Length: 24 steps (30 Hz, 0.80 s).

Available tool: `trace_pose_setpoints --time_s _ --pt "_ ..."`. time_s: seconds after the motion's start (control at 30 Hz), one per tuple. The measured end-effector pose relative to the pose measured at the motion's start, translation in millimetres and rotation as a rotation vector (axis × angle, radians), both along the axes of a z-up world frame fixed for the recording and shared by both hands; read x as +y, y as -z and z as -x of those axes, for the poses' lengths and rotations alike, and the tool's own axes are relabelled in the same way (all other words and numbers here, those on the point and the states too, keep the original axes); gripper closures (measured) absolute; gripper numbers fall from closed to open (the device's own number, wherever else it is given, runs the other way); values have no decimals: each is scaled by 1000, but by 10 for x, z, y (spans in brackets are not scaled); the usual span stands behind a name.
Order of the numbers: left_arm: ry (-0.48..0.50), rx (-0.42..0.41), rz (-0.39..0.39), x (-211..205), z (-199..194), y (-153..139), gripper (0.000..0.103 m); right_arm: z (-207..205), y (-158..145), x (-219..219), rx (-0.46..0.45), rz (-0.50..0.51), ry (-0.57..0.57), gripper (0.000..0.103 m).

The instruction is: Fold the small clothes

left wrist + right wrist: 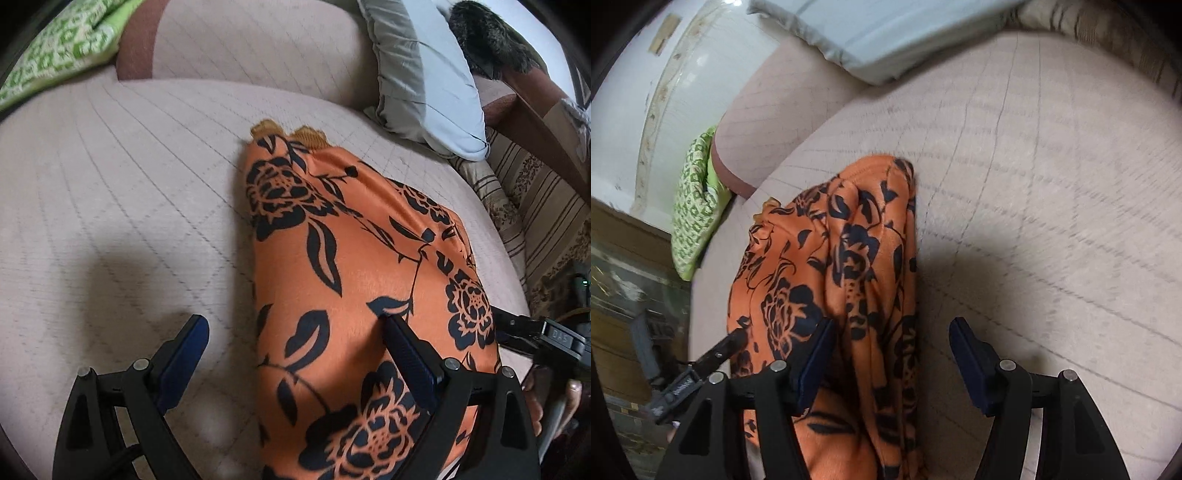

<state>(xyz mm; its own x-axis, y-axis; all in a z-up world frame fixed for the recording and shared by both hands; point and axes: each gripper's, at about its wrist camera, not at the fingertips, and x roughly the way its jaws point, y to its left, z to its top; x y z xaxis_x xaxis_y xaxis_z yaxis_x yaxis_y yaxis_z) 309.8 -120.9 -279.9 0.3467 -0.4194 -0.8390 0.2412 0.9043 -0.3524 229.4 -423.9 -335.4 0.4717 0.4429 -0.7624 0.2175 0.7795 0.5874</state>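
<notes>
An orange garment with a black flower print (pixel 354 258) lies folded lengthwise on a pale quilted sofa seat (pixel 129 206). My left gripper (pixel 295 325) is open above its near end; the right finger is over the cloth, the left finger over bare seat. In the right wrist view the garment (pixel 831 266) lies left of centre. My right gripper (pixel 894 332) is open above its near edge, left finger over the cloth, right finger over the seat. The other gripper's tip (pixel 731 339) shows at the left.
A light blue pillow (pixel 424 74) leans at the sofa back, with a dark furry item (pixel 487 37) behind it. A green patterned cushion (pixel 59 48) sits far left. Striped fabric (pixel 535 206) covers the right side. A white wall (pixel 635 92) stands beyond the sofa.
</notes>
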Motion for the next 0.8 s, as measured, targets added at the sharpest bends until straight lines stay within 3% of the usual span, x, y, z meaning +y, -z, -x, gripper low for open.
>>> trace_pose_setpoints --time_s 0.27,0.43,0.5,0.6,0.7,0.8 --pt "50 52 54 -77 -58 81 8 -111 293 -226 -11 -309 29 33" --pt "123 79 78 -192 -42 101 8 -131 286 -139 -29 -332 10 29" --pt "130 79 71 -211 -43 98 8 -132 302 -108 -27 -399 -10 29" --pt "120 105 123 -143 -84 112 8 -106 315 -125 -29 -454 -27 28" --pt "103 134 170 -87 -123 125 8 -56 419 -229 -12 -550 2 28" --pt "99 137 170 -70 -114 127 8 1 443 -262 -27 -632 17 24"
